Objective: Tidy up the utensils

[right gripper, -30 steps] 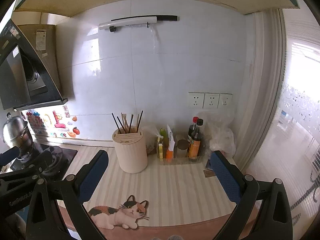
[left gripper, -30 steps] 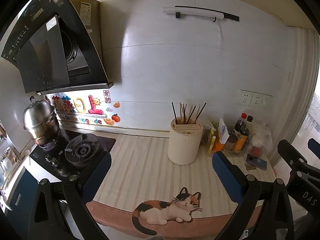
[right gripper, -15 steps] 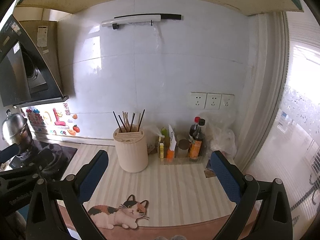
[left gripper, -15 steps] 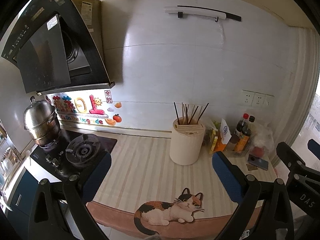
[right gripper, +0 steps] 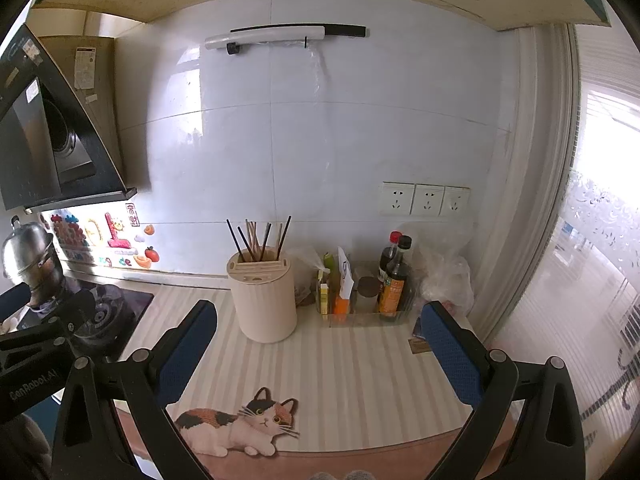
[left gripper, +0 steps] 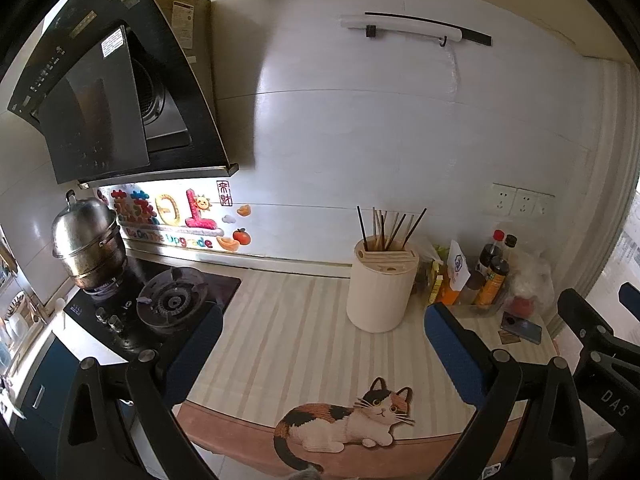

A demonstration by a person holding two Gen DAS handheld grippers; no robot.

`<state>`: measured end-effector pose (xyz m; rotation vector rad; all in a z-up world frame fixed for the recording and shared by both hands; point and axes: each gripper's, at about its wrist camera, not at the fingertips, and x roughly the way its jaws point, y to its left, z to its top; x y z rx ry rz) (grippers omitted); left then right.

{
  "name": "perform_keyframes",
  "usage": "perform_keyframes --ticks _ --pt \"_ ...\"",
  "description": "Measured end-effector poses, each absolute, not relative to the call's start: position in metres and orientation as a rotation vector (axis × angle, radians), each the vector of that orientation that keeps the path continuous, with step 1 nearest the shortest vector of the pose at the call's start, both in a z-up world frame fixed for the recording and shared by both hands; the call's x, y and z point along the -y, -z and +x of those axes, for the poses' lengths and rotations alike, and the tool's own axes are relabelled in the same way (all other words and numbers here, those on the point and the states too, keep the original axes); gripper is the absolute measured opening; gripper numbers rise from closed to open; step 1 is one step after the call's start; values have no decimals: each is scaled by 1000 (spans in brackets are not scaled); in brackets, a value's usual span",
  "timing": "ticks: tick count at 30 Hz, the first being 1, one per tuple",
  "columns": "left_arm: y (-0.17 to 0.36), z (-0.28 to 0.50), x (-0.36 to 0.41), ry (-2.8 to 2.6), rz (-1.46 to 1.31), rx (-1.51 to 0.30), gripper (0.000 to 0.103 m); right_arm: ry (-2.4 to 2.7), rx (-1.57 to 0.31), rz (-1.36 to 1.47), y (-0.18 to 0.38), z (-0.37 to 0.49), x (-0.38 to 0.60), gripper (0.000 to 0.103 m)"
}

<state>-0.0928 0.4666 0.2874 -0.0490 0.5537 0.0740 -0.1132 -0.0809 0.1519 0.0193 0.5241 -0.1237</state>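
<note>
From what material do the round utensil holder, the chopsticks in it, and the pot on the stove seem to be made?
Utensil holder: probably matte plastic, cream, smooth and even; its slotted top could be wood or bamboo.
Chopsticks: the pale ones look like bamboo or wood; the dark ones may be lacquered wood or plastic, too thin to tell.
Pot: metal, likely stainless steel, shiny with bright reflections, darkened near the base.

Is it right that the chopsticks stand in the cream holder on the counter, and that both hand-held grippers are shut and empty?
Not quite. The chopsticks do stand in the cream holder on the counter, but the left hand-held gripper and the right hand-held gripper are open, not shut. Each wrist view shows its blue pads far apart with nothing between them.
</note>
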Motion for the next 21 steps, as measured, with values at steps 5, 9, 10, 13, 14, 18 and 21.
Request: perform_keyframes --ticks 5,9,10,13,14,18,21 --pt "-287 -92 -467 -73 -48 -554 103 126 -528 20 -151 -112 80 103" --pt "-287 -92 -467 -75 -48 -552 103 127 -534 20 -149 -112 79 103" --pt "-287 -92 -466 -76 -49 -553 103 127 -535 21 -148 -112 80 103" --pt "-287 -92 -467 -76 -49 -555 103 129 -539 18 -146 -112 79 103" --pt "-287 -92 -466 -75 -48 -555 103 130 -540 16 -146 -112 80 103" --pt "-287 -93 -467 -72 -47 -556 103 129 -548 11 -144 -112 79 103" --pt "-287 -93 -467 -73 -46 -554 103 131 -549 12 -143 -113 81 103"
